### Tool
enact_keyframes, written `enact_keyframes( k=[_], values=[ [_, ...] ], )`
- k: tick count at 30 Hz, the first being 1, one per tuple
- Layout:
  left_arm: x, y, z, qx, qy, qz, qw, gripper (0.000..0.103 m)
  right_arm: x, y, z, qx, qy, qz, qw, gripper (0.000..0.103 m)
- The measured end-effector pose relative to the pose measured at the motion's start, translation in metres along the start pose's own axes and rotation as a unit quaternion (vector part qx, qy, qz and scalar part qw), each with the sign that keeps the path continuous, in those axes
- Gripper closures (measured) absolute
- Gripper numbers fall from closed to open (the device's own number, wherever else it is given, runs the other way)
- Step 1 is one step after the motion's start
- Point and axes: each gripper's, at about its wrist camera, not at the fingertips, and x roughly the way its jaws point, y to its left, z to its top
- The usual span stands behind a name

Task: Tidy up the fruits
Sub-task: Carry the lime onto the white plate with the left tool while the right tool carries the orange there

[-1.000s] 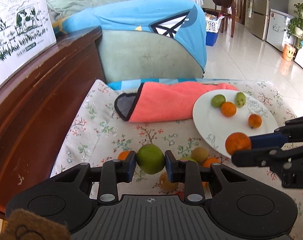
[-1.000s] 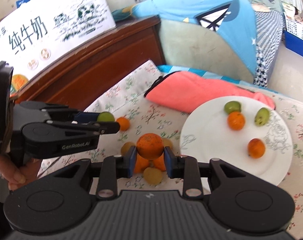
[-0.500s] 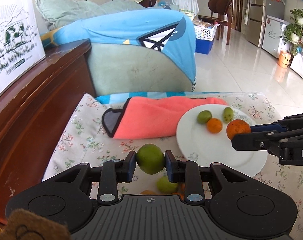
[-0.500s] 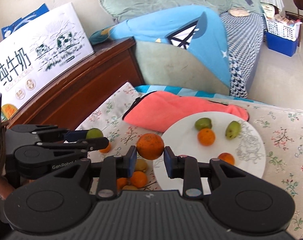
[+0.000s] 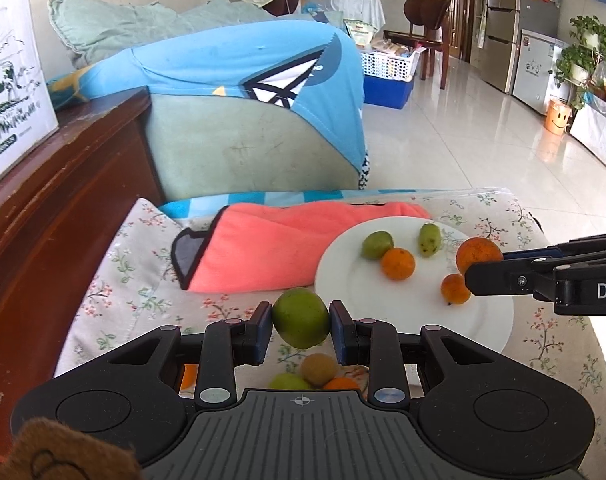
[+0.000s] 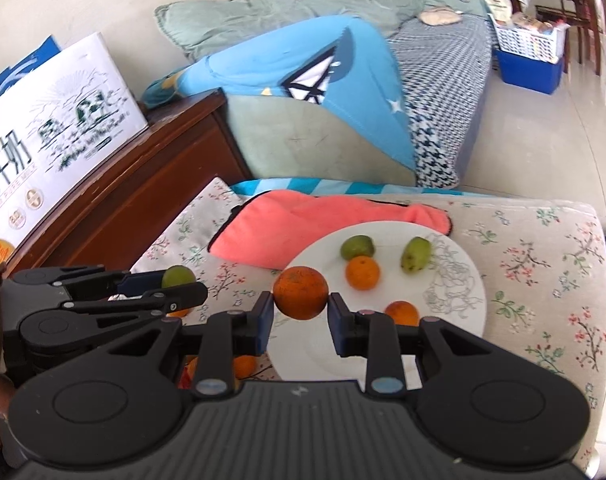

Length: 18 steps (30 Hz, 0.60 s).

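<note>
- Left gripper (image 5: 301,319) pinches a green fruit (image 5: 301,318) between both pads, holding it in the air over the flowered cloth (image 5: 115,272), just short of the white plate (image 5: 491,320).
- Right gripper (image 6: 301,300) clamps a large orange (image 6: 301,298) the same way, hanging above the plate's near left rim in its own view.
- On the plate: two green fruits (image 5: 377,245) at the back, a small orange (image 5: 398,263) touching one of them, and another small orange (image 5: 455,289) nearer the front.
- Below the left gripper, a loose cluster sits on the cloth: a brownish fruit (image 5: 318,369), a green one and an orange one, partly hidden.
- Behind the plate lies a pink towel (image 5: 271,252), its edge just beside the rim.
</note>
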Motion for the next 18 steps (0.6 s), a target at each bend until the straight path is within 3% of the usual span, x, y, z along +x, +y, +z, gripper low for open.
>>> enact_keyframes(
  k=[18],
  values=[
    [0.045, -0.034, 0.005, -0.031, 0.050, -0.033, 0.9977, 0.075, 0.016, -0.049, -0.014, 0.128, 0.054, -0.032, 0.990, 0.074]
  ],
)
